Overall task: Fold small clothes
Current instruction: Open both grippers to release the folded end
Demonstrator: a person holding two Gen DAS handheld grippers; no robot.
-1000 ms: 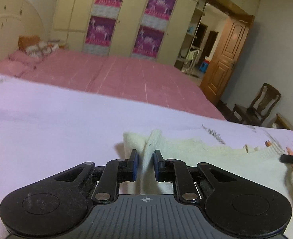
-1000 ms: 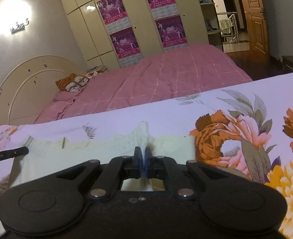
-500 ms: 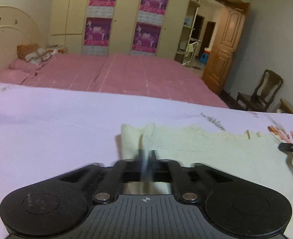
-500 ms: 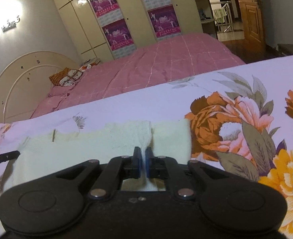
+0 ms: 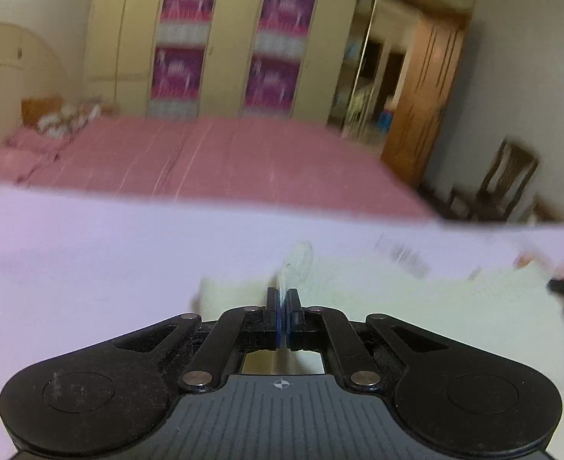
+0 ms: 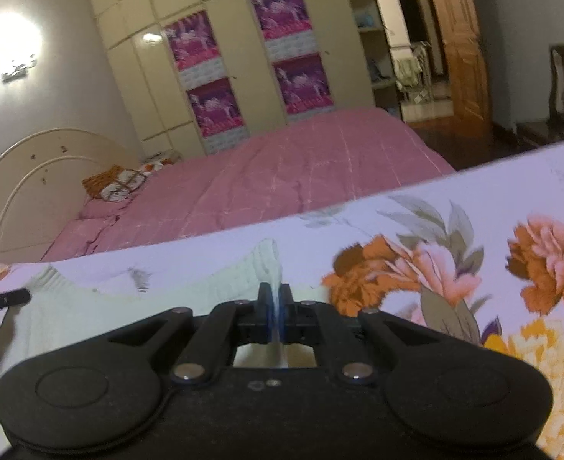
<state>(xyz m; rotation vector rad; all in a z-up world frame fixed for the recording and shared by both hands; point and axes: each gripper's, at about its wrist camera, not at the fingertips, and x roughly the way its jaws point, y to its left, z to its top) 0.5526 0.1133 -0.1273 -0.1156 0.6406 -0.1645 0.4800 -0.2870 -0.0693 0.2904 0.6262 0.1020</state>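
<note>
The pale knit garment (image 6: 101,318) lay on the floral sheet (image 6: 454,237), near its far edge. The left gripper (image 5: 283,299) and right gripper (image 6: 275,295) each pinched a raised fold of it, jaws closed tight.

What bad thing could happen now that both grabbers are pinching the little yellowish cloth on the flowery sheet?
1. The left gripper and the right gripper each pinch only a thin ridge of the pale garment; it might slip out when lifted.
2. The garment lies right on the floral sheet, so a pinch may have caught the sheet too and drag it along.
3. If the two hands move unevenly, the fold could end up crooked.
</note>
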